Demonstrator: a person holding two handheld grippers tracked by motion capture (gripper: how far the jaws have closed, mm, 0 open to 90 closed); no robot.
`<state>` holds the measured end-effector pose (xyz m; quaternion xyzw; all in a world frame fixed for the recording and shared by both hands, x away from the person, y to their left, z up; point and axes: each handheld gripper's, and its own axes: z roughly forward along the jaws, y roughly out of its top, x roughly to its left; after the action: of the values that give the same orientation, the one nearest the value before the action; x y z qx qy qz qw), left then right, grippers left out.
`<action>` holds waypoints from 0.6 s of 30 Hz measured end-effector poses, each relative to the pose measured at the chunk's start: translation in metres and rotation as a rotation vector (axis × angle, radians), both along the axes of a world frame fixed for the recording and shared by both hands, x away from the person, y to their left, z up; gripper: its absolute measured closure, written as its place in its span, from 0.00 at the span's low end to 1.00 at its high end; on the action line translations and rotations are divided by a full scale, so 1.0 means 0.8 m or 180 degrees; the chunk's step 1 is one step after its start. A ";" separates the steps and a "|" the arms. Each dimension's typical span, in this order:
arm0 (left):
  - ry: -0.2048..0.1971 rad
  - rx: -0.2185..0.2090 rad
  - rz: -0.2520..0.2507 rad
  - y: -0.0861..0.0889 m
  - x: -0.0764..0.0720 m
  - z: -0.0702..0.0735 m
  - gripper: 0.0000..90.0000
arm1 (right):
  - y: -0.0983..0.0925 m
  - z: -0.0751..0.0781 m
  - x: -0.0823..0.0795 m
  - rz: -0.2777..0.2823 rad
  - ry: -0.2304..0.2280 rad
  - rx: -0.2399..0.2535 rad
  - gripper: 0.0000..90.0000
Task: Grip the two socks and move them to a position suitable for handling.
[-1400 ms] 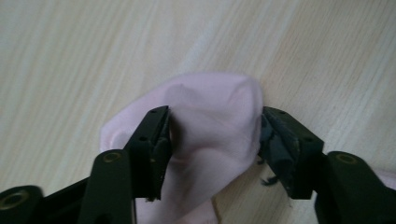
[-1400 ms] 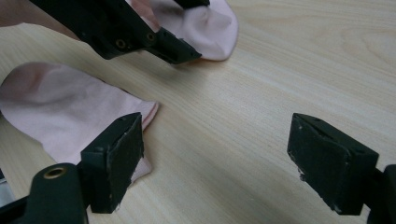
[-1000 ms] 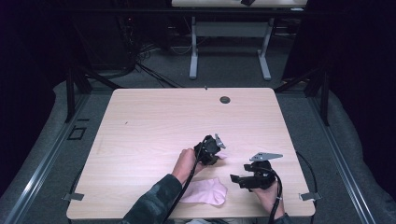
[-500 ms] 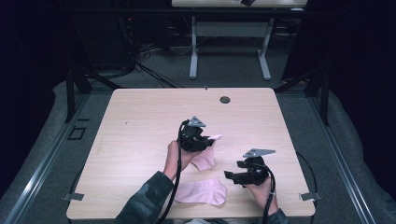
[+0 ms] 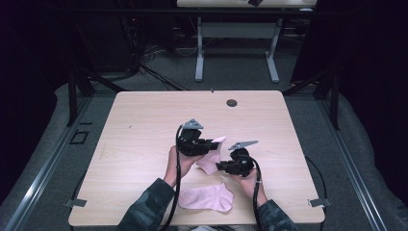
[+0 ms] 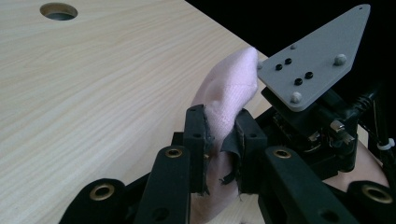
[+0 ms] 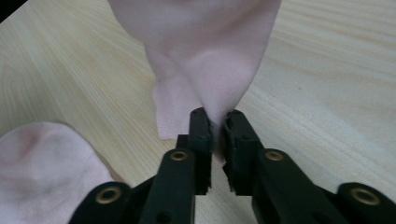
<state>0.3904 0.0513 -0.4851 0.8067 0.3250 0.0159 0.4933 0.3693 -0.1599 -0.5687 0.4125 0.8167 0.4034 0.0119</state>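
Above the near middle of the wooden desk, a pink sock hangs between the two tools, lifted clear of the surface. On the left, the left tool has its jaws pinched tight on one end of that sock; in the left gripper view the fabric bulges up out of the narrow gap between the black pads and runs down behind them. Just beside it, the right tool grips the lower edge of the same sock. Its jaws have just been closing, and in the right gripper view they stand almost together with a fold of the pink cloth caught between the tips. A second pink sock lies flat on the desk near the front edge, between the person's forearms, apart from the lifted one; the right gripper view shows it at lower left. Far across the desk, a round cable hole sits near the back edge.
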 end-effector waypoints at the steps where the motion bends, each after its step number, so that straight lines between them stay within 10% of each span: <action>1: -0.0024 -0.0022 -0.0028 0.003 0.000 0.001 0.87 | -0.001 0.001 -0.001 -0.0031 -0.0051 -0.0013 0.95; 5: -0.0045 -0.0142 -0.0141 0.015 0.001 0.000 0.86 | -0.012 0.016 -0.004 -0.0282 -0.0380 -0.0242 0.96; 12: 0.0036 0.0112 -0.0357 0.024 -0.005 -0.027 0.81 | -0.034 0.048 -0.016 -0.0626 -0.1133 -0.0715 0.95; 18: 0.0255 0.0297 -0.0386 0.030 -0.010 -0.060 0.71 | -0.032 0.035 -0.033 -0.0392 -0.1096 -0.1019 0.94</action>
<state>0.3822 0.0753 -0.5327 0.8471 0.2939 -0.0311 0.4418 0.3432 -0.1854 -0.5408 0.3794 0.8295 0.3317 0.2408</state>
